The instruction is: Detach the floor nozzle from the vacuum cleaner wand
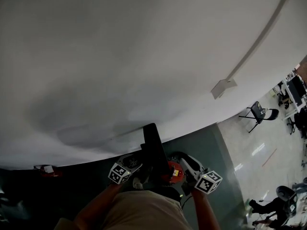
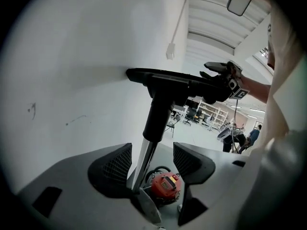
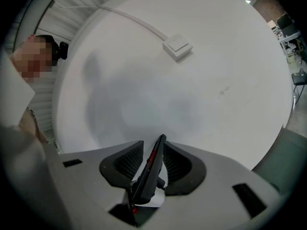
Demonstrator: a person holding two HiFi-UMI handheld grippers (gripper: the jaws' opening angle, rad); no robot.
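Observation:
The black floor nozzle (image 2: 169, 82) sits on top of the upturned wand. Below it a black collar (image 2: 157, 119) meets the silver wand tube (image 2: 143, 164). The tube runs down to the red vacuum body (image 2: 165, 186). My left gripper (image 2: 152, 145) is open, with the tube between its pads, closer to the left one. My right gripper (image 3: 153, 150) is shut on the nozzle's thin black edge (image 3: 149, 172), which has a red stripe. In the head view the nozzle (image 1: 153, 150) rises between both marker cubes, left (image 1: 119, 172) and right (image 1: 208, 182).
A white wall fills most of every view, with a cable duct and a junction box (image 1: 223, 87) on it. To the right a folding chair (image 1: 259, 112) stands on the pale floor, with desks beyond and a person (image 1: 272, 208) at the lower right. A small red object (image 1: 48, 170) lies at the wall's foot on the left.

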